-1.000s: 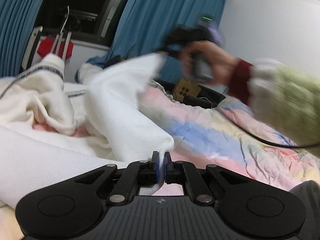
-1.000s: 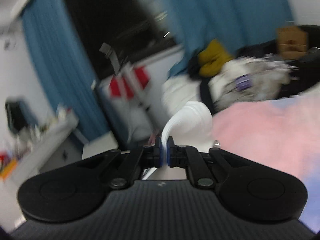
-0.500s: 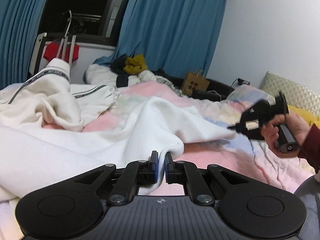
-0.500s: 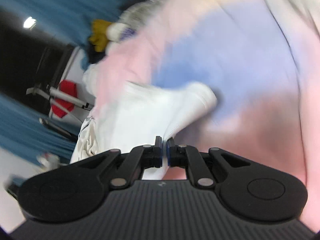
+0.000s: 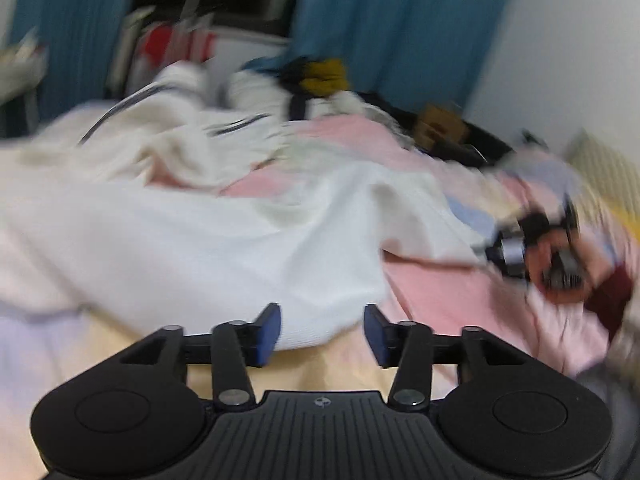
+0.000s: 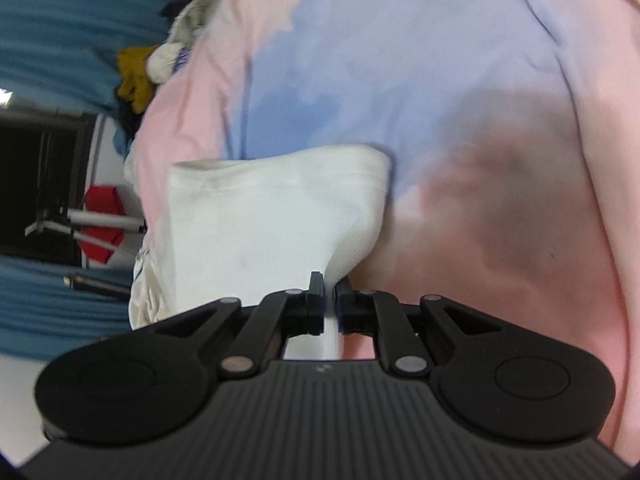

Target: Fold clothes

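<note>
Left wrist view
Left gripper [image 5: 322,330]: jaws just opened, blue pads apart, nothing pressed; near hem of white garment [image 5: 224,248] lay between them, untouched by either pad.
White garment: lay spread on pastel bedspread [image 5: 440,292], long axis running left to right, right end reaching toward right gripper [image 5: 486,250].
Right gripper: seen at far right, blurred, carried by a hand [image 5: 560,268] with dark red cuff.
Far side: cream clothes with dark stripes [image 5: 172,148], mustard cloth [image 5: 324,76], blue curtains [image 5: 400,28], brown box [image 5: 440,128].
Writing: none readable; heavy blur.

Right wrist view
Right gripper [image 6: 330,300]: jaws nearly closed, pinching a corner of the white garment [image 6: 272,216].
White garment: ran away from the jaws to the far left, folded hem edge facing far, lying on pink and blue bedspread [image 6: 440,100].
Left edge: red item on white rack [image 6: 102,220], mustard cloth [image 6: 136,72], blue curtains [image 6: 60,8].
Writing: small mark on gripper body, unreadable.
</note>
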